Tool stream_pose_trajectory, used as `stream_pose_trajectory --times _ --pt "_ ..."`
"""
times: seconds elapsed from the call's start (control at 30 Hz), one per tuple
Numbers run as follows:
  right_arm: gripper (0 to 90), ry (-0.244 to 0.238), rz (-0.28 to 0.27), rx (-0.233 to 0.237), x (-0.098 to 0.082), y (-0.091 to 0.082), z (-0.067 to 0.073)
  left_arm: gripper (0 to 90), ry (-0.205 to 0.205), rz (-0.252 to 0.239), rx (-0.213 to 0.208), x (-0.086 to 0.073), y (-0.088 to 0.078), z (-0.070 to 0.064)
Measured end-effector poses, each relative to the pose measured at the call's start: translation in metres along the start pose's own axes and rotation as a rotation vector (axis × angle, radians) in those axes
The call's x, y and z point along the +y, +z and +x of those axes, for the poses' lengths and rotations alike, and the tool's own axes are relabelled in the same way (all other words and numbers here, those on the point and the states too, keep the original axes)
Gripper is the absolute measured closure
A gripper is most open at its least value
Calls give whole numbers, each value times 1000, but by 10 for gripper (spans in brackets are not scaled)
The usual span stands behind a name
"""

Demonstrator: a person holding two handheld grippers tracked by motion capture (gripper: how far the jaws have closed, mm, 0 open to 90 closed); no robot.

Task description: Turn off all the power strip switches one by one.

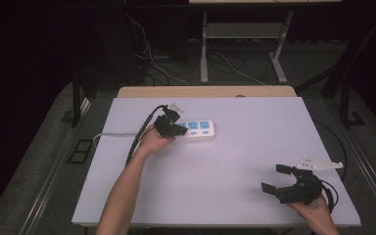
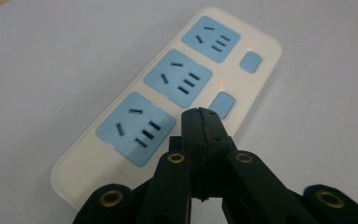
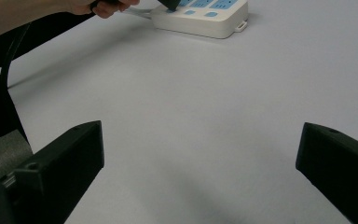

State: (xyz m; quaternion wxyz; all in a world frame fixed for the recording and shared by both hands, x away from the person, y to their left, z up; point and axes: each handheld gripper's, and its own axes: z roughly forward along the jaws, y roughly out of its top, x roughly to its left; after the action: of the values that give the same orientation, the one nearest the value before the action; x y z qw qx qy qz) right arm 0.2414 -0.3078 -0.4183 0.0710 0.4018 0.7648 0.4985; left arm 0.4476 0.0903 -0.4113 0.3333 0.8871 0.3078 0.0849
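I am holding my left gripper (image 2: 200, 114) over the power strip (image 2: 168, 107), with its jaws pressed flat together and nothing between them. Their joined tip is sitting over the near end of the strip, just beside the blue switch (image 2: 222, 104) that belongs to the nearest socket; whether the tip is touching the strip I cannot tell. In the left gripper view the strip is running away from me at a slant, cream-coloured, with three blue socket panels in a row and a small blue switch next to each of the two farther ones. A tiny red light is glowing beside each of those two switches.

From the high view, the strip (image 1: 196, 130) is lying flat on the far left part of the white table (image 1: 235, 161), its pale cord (image 1: 112, 134) running off toward the left edge. My left hand (image 1: 152, 142) is resting at the strip's left end, with the gripper (image 1: 169, 125) angled over it.

My right gripper (image 1: 278, 178) is waiting well apart from all this, near the table's front right corner, held in my right hand (image 1: 318, 208). Its jaws are standing wide apart and holding nothing. In the right gripper view bare table is lying between them, with the strip (image 3: 200, 16) far off at the top.
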Motion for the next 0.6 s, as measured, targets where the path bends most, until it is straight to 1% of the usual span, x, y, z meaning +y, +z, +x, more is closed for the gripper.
stream_pose_trajectory --times 0.1,0.2,0.37,0.43,0.47,0.53,0.6 --pt "7 0 -1 0 0 0 0 897 16 22 2 3 -1 -2" --pt "7 1 0 0 0 0 0 897 13 13 -5 5 -4 -1" --pt "7 2 -2 0 0 -1 -1 896 24 6 -4 13 -10 -3" --pt "7 1 -4 -1 0 -1 -1 896 42 14 1 17 -11 -5" --pt "7 2 -4 -1 0 -1 -1 896 42 12 1 19 -11 -6" --pt "7 2 -3 -1 0 -1 -1 896 55 17 0 23 -13 -8" --pt "7 0 -3 -1 0 -1 0 896 58 10 -2 27 -14 -9"
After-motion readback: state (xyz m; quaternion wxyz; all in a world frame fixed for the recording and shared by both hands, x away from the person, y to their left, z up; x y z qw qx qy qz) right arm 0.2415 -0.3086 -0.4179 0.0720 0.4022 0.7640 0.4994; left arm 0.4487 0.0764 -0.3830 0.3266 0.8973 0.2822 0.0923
